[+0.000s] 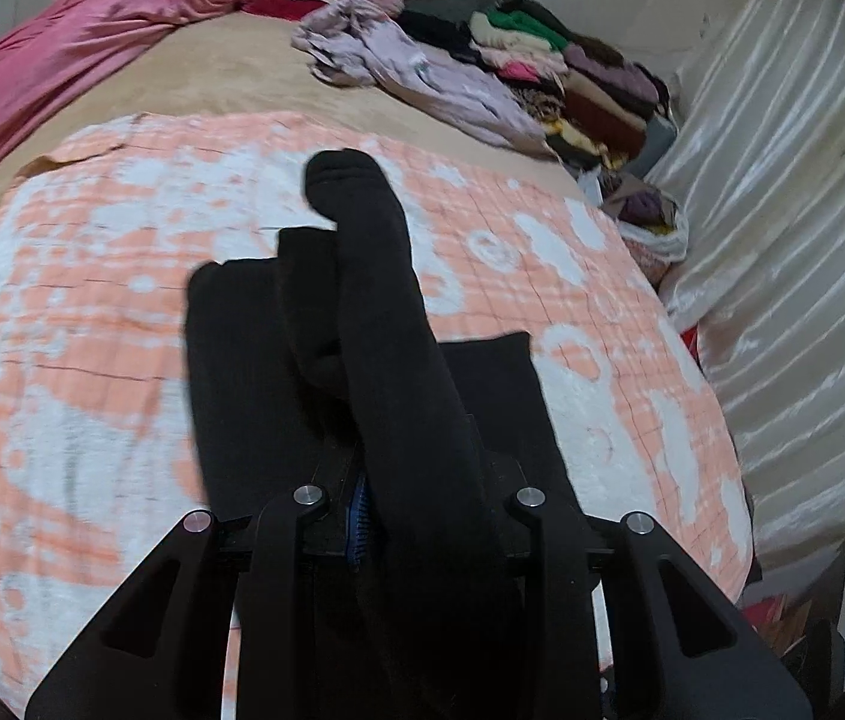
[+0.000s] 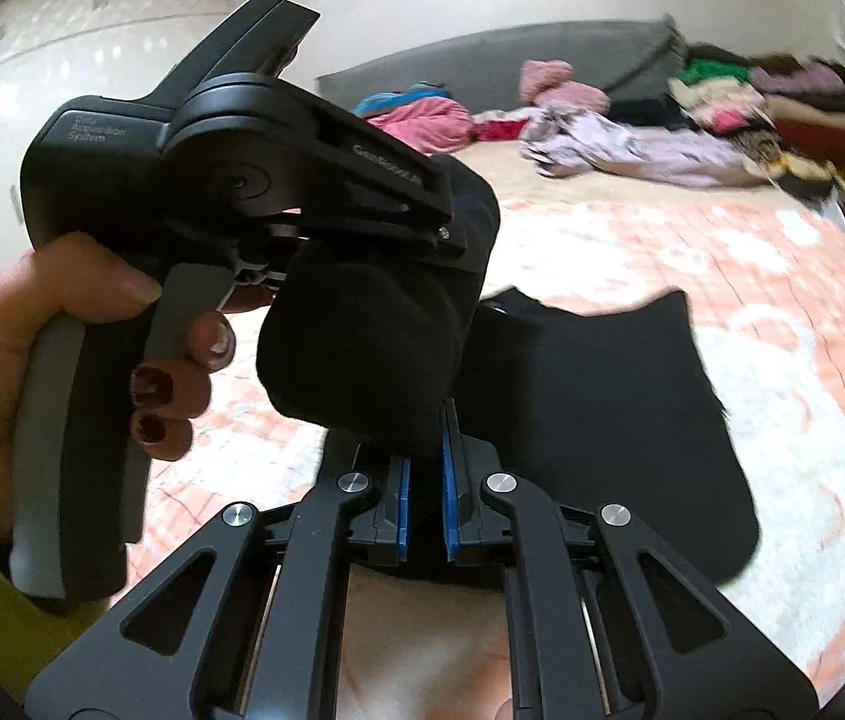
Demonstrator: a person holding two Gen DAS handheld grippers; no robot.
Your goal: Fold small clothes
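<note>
My right gripper [image 2: 422, 480] was clenched on the black sock [image 2: 362, 330], its blue pads pinching the cloth where it came down between them, and the bulky folded end bulged up just beyond my fingers. My left gripper [image 1: 416, 498] was closed on the same dark fabric, which ran out between its fingers and trailed forward, the toe end [image 1: 341, 177] hanging above the orange-and-white blanket [image 1: 92, 300]. In the right wrist view that left gripper [image 2: 458, 234] sat right against the bundle, the person's hand [image 2: 62, 348] squeezing its trigger. A second black piece [image 2: 602, 420] lay flat on the blanket beneath, probably the mate. I judged the main risk to be the two grips pulling against each other: with both so close together on thick knit, a tug from either could drag the cloth out of the other's pads or undo the fold. The loose toe end could also snag on the piece below and drag it askew. Both views were smeared, so set-down might land crooked. As for containers, the only one I could make out was a whitish bag [image 1: 659, 228] at the bed's far edge near the cream curtain [image 1: 782, 210], stuffed with something purple and yellowish; I could not tell what. Beyond it stacked folded clothes [image 1: 572, 78] and a crumpled lilac garment [image 1: 422, 72] lay loose on the bed.
</note>
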